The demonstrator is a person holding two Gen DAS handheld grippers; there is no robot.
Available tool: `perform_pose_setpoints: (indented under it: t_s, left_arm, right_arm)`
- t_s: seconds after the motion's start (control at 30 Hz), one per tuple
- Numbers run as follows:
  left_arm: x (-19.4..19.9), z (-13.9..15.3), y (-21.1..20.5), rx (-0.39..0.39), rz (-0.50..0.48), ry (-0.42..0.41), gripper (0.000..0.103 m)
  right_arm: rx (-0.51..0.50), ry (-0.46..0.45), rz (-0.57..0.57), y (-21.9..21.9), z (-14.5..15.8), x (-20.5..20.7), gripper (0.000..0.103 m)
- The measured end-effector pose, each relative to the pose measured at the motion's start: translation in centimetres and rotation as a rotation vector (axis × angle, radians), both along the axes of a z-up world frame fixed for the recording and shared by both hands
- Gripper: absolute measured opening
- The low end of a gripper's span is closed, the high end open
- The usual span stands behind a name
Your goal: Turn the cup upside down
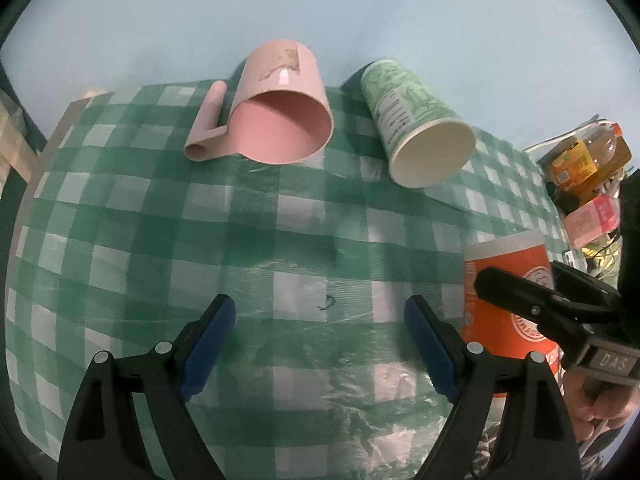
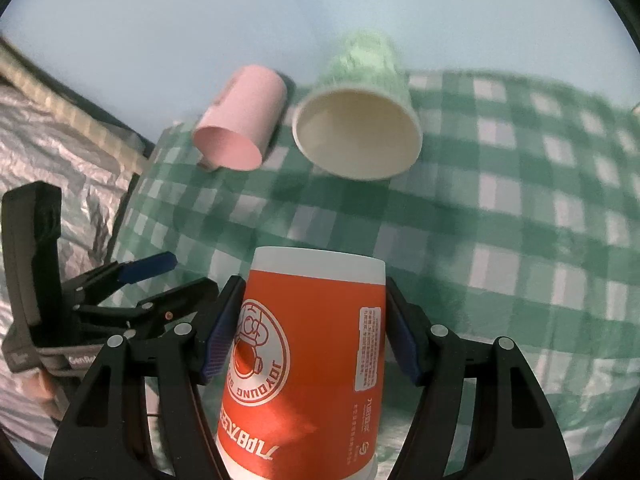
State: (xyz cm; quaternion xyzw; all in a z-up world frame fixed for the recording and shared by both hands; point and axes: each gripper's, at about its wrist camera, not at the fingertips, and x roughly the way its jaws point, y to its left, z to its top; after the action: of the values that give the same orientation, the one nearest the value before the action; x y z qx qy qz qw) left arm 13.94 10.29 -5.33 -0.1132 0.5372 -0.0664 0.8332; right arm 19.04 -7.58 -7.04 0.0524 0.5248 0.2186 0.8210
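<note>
My right gripper (image 2: 310, 330) is shut on an orange paper cup (image 2: 308, 356) with a white logo, held upside down with its white base up. The same orange cup (image 1: 508, 300) shows at the right in the left wrist view, with the right gripper's black finger (image 1: 516, 292) across it. My left gripper (image 1: 320, 340) is open and empty above the green checked tablecloth (image 1: 160, 220). A pink mug (image 1: 276, 108) with a handle and a green paper cup (image 1: 416, 120) lie on their sides at the far edge, mouths toward me.
A bottle of yellow drink (image 1: 588, 156) and a pink packet (image 1: 592, 216) sit off the table's right edge. A silvery sheet (image 2: 48, 152) lies left of the table. The left gripper (image 2: 136, 276) shows at the left in the right wrist view.
</note>
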Motion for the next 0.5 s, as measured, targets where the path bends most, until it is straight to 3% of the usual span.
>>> perform_pose_setpoints:
  t_s: [0.5]
  left_arm:
    - [-3.6,1.8,-1.3,0.089,0.08,-0.221,0.088]
  right_arm:
    - [-0.072,-0.494,0.004,0.5,4.4,-6.6,0.068]
